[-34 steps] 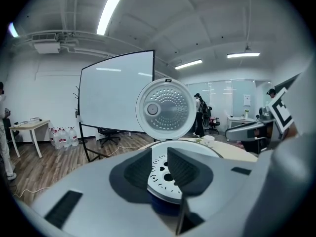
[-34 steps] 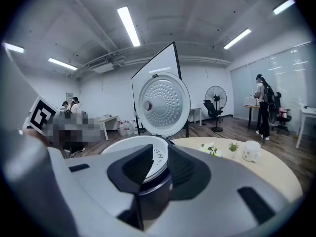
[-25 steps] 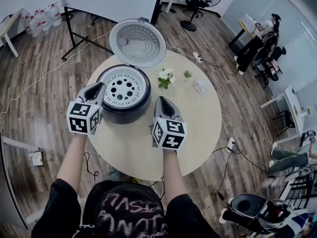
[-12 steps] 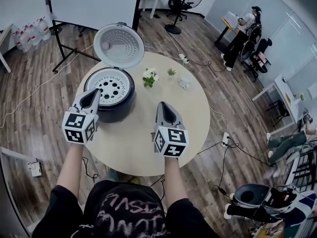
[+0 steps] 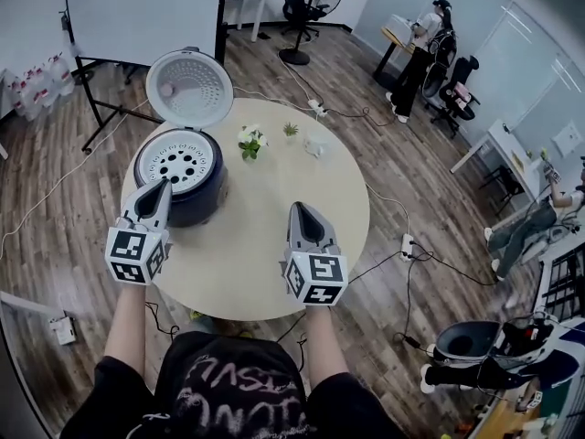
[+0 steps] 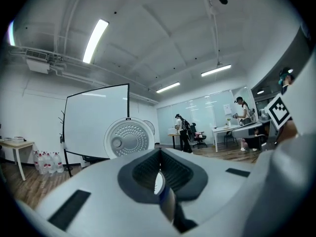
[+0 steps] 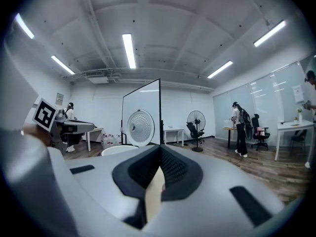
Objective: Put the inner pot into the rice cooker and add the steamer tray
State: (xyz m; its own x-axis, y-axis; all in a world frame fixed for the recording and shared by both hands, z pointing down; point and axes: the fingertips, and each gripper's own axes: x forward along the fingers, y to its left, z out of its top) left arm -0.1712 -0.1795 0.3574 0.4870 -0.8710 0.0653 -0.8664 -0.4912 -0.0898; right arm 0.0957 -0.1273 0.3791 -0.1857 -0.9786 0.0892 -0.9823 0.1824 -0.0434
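The dark rice cooker (image 5: 187,198) stands at the left of the round table (image 5: 265,245), its lid (image 5: 189,87) up. A white steamer tray (image 5: 178,164) with round holes sits in its mouth; the inner pot is hidden under it. My left gripper (image 5: 158,190) is shut and empty, its tip by the cooker's near rim. Over the middle of the table my right gripper (image 5: 300,212) is shut with nothing in it, well apart from the cooker. The raised lid (image 6: 127,138) shows ahead in the left gripper view, and the lid (image 7: 140,128) and the tray's rim (image 7: 118,149) in the right gripper view.
A small white flower (image 5: 249,141), a little green plant (image 5: 291,130) and a clear thing (image 5: 315,146) stand at the table's far side. A whiteboard on a stand (image 5: 137,7) is behind the cooker. Cables (image 5: 402,245) run over the wooden floor. People (image 5: 425,35) are at desks far right.
Both grippers have drawn back from the cooker toward me, the right one further. The steamer tray stays in the cooker. The head view has swung right.
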